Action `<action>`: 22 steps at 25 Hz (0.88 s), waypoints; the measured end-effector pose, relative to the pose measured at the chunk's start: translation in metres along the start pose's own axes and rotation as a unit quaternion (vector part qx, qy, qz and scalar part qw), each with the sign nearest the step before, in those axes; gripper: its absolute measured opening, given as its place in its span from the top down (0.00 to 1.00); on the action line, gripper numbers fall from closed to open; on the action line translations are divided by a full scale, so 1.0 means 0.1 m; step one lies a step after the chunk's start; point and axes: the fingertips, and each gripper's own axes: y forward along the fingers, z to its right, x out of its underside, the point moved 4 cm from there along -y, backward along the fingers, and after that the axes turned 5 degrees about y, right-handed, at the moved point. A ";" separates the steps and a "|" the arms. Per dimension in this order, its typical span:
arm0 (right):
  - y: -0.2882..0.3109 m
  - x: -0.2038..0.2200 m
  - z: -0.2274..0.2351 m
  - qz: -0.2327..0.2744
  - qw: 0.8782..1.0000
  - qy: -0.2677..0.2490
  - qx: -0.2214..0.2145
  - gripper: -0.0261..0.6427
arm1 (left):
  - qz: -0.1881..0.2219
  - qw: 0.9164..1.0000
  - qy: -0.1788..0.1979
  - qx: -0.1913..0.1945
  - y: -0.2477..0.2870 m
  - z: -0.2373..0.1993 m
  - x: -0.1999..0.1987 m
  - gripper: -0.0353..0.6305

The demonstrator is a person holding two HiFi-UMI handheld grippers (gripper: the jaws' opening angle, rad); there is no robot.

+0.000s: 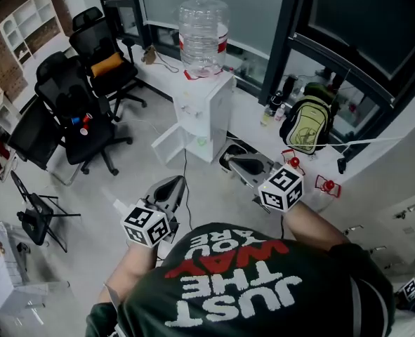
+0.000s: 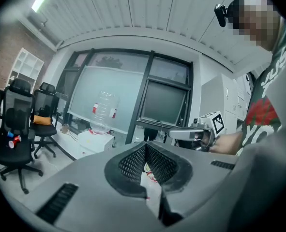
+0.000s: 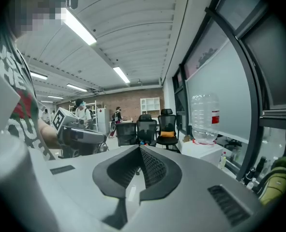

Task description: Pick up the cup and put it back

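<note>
Fingers on our left gripper (image 1: 173, 188) and right gripper (image 1: 236, 163) are closed, empty, above open floor (image 1: 133, 177). We cannot make out the cup; red and blue bits (image 1: 81, 122) on a chair (image 1: 95, 140) are too small.

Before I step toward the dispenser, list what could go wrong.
1. A cable runs over the floor from the dispenser toward you: a trip hazard.
2. Its lower door seems to stand open and could catch a leg.
3. The left tongs and right tongs are both shut, so they must open before any grab. No cup is clearly in view.
</note>
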 end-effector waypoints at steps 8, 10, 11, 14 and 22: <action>-0.40 0.08 0.55 -0.002 1.000 0.003 -0.011 0.91 | 0.007 1.000 0.001 -0.012 0.56 0.35 -0.04 0.94; -0.43 0.09 0.65 0.000 1.000 0.001 -0.015 0.91 | 0.009 1.000 0.002 -0.017 0.64 0.38 -0.03 0.94; -0.42 0.10 0.70 0.001 1.000 0.002 -0.016 0.91 | 0.007 1.000 0.002 -0.020 0.67 0.38 -0.02 0.94; -0.35 0.13 0.80 0.000 1.000 0.007 -0.021 0.91 | -0.001 1.000 0.003 -0.023 0.74 0.32 0.01 0.94; 0.19 0.13 1.00 -0.013 1.000 0.012 -0.016 0.91 | 0.000 1.000 -0.009 -0.021 0.86 -0.27 0.08 0.94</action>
